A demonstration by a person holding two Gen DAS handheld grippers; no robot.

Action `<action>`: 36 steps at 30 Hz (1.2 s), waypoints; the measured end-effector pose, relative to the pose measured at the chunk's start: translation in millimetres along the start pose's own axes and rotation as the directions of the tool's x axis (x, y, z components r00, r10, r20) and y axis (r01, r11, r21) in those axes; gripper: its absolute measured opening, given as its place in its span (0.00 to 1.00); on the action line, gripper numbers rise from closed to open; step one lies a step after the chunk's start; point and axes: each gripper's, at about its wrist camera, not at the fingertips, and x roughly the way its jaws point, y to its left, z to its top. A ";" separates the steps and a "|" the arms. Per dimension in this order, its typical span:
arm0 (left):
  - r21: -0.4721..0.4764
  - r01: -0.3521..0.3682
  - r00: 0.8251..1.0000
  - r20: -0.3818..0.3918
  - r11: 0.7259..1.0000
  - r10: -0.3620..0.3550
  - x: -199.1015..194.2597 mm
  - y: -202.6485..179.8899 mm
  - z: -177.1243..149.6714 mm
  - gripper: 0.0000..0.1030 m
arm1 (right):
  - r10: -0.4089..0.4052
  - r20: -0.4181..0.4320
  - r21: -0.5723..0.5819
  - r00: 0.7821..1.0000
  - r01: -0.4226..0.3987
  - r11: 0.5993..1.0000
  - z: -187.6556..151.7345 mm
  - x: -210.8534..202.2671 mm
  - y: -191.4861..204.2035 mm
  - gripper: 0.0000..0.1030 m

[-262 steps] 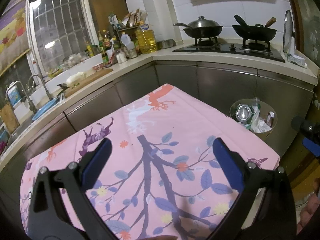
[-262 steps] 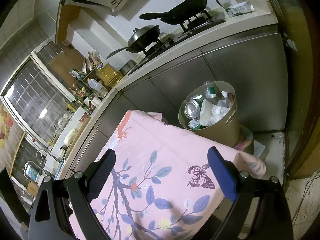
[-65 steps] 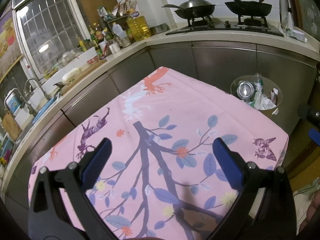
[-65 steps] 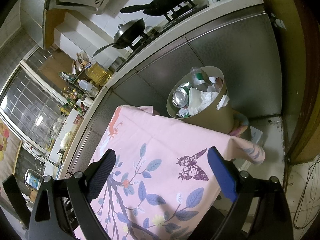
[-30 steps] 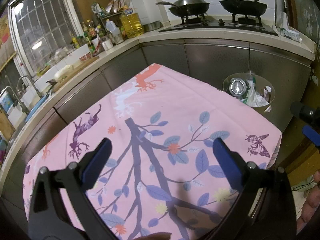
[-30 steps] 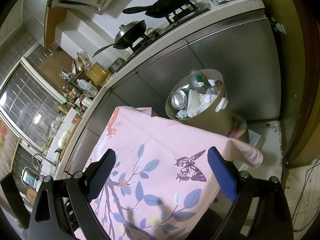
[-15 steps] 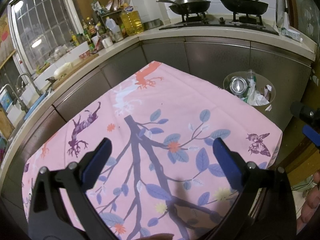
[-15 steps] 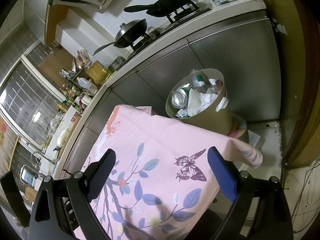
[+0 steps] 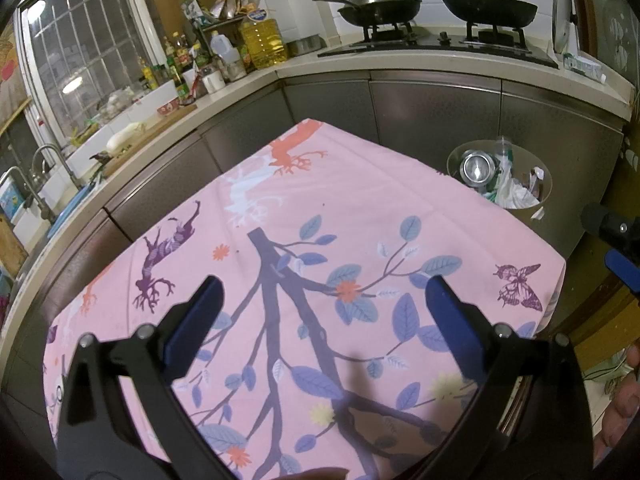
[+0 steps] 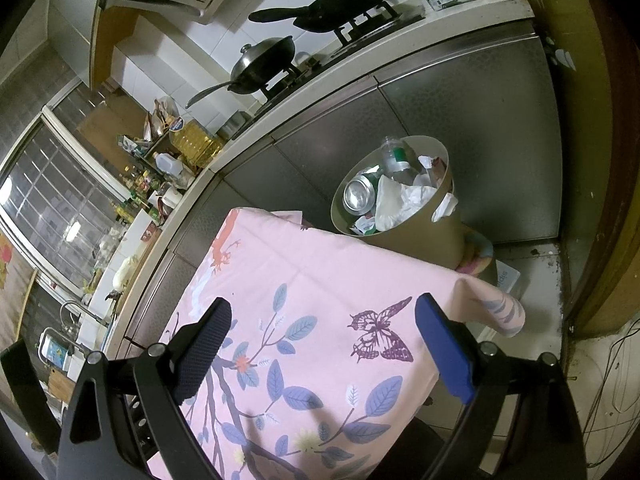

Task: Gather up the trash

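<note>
A tan trash bin (image 10: pixel 440 232) stands on the floor past the table's far right corner. It holds a silver can (image 10: pixel 357 196), a clear bottle (image 10: pixel 394 160) and crumpled paper. The bin also shows in the left wrist view (image 9: pixel 538 204). The pink floral tablecloth (image 9: pixel 360 208) has no loose trash on it. My left gripper (image 9: pixel 324 304) is open and empty above the cloth. My right gripper (image 10: pixel 324 328) is open and empty above the table's right part, short of the bin.
A steel-fronted kitchen counter (image 9: pixel 400 72) wraps around the back and left, with two woks (image 9: pixel 380 4) on a stove, oil bottles (image 9: pixel 264 40) and a sink tap (image 9: pixel 44 160). The floor (image 10: pixel 532 264) lies right of the table. The right gripper's tip (image 9: pixel 616 240) shows at the left view's right edge.
Both grippers have only drifted slightly over the table. They stay open and empty, and the bin's contents look the same.
</note>
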 end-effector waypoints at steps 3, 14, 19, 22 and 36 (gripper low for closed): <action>-0.001 0.000 1.000 0.000 1.000 0.000 -0.4 0.3 -0.1 0.94 | 0.000 -0.001 0.000 1.000 0.000 1.000 0.6 1.8 0.5 0.87; -0.001 0.002 1.000 -0.002 1.000 -0.002 -1.4 2.1 -0.7 0.94 | -0.003 -0.001 -0.002 1.000 0.003 1.000 -0.7 0.4 0.8 0.87; -0.003 0.001 1.000 -0.005 1.000 -0.001 2.7 4.2 2.9 0.94 | -0.006 -0.002 -0.021 1.000 0.006 1.000 -1.2 1.0 -1.2 0.87; -0.016 0.000 1.000 -0.012 1.000 0.000 7.5 9.3 -0.9 0.94 | -0.009 -0.008 -0.041 1.000 0.009 0.999 -2.7 0.6 -1.5 0.87; -0.137 0.006 0.998 -0.062 0.990 -0.014 24.3 57.1 -6.2 0.94 | -0.029 -0.021 -0.163 0.999 0.026 0.986 -18.3 -1.8 10.9 0.87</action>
